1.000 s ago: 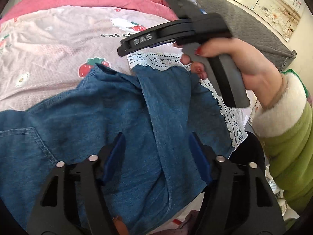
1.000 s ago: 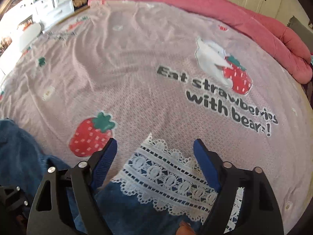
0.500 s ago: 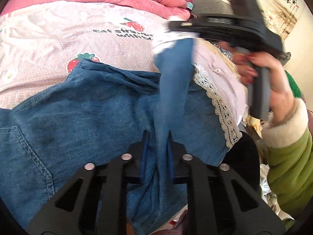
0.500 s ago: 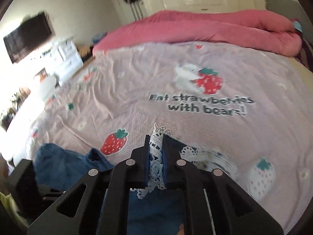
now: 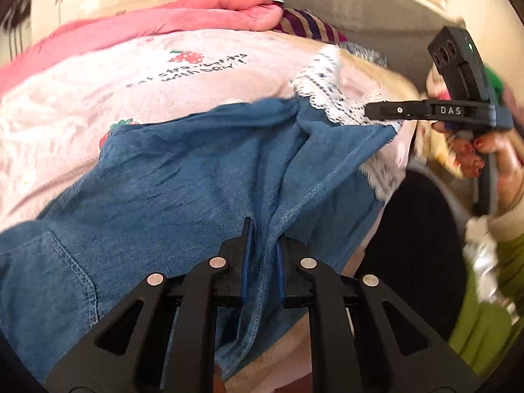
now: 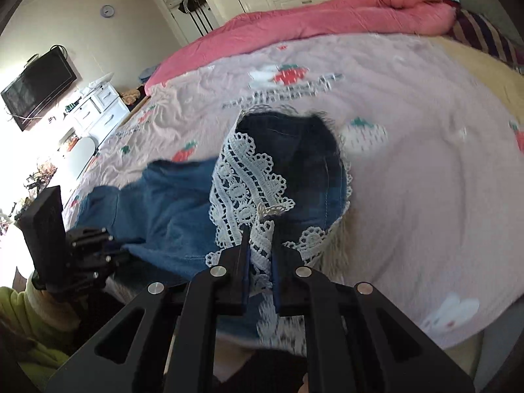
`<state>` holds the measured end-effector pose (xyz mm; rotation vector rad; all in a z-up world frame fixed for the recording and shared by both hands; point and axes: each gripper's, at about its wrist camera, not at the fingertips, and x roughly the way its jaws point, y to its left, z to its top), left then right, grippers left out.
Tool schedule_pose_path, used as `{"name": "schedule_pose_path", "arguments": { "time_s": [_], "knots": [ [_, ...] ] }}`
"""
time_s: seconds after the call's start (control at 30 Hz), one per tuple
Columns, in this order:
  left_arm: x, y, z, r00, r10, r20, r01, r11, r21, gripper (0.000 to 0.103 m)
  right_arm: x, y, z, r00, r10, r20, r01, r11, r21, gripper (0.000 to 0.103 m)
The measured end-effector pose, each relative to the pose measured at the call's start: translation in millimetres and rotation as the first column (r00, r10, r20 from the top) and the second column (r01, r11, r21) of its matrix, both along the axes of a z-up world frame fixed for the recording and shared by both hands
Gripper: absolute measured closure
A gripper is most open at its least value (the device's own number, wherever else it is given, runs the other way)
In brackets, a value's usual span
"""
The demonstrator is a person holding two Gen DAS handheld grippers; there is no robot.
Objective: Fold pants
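Blue denim pants [image 5: 170, 196] with white lace hems [image 5: 330, 98] lie on a pink strawberry bedsheet [image 5: 98, 98]. My left gripper [image 5: 262, 262] is shut on a fold of the upper pant leg near its seam. My right gripper [image 6: 260, 255] is shut on the lace hem [image 6: 242, 177] of that leg and holds it lifted off the bed, the leg opening [image 6: 294, 150] gaping. The right gripper also shows in the left wrist view [image 5: 370, 111], at the right, gripping the lace. The left gripper shows in the right wrist view [image 6: 108, 249] at the lower left.
A pink duvet [image 6: 311, 19] is bunched along the far side of the bed, with a striped pillow [image 6: 484, 32] at the right. A dresser [image 6: 98, 108] and wall TV [image 6: 36, 85] stand beyond the bed at the left. The bed's near edge [image 6: 458, 334] is close by.
Both grippers closed from open onto the pant leg about half a second ago. Since then the right gripper has carried the lace hem up and to the right, stretching the leg between the grippers.
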<state>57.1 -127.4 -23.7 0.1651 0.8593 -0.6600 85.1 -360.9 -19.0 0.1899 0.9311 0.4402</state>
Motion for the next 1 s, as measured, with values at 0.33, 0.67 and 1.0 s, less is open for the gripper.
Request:
{"name": "schedule_pose_path", "arguments": {
  "time_s": [0.33,0.67,1.0],
  "knots": [
    [-13,-2,-5,0.999,-0.019,0.037,0.017,0.998,0.053,0.086,-31,-15,-15,0.999,0.013,-0.043,-0.013,1.0,-0.002,0.067],
    [-22,-13,-17,0.998,-0.055,0.028,0.052,0.993,0.109,0.065,-37,-23,-34,0.994,-0.035,-0.103,0.023,0.992,-0.122,0.08],
    [12,24,40,0.991,0.061,0.115,-0.064,0.998,0.018,0.043,4,-20,30,0.991,-0.035,0.127,0.05,0.992,-0.114,0.039]
  ]
}}
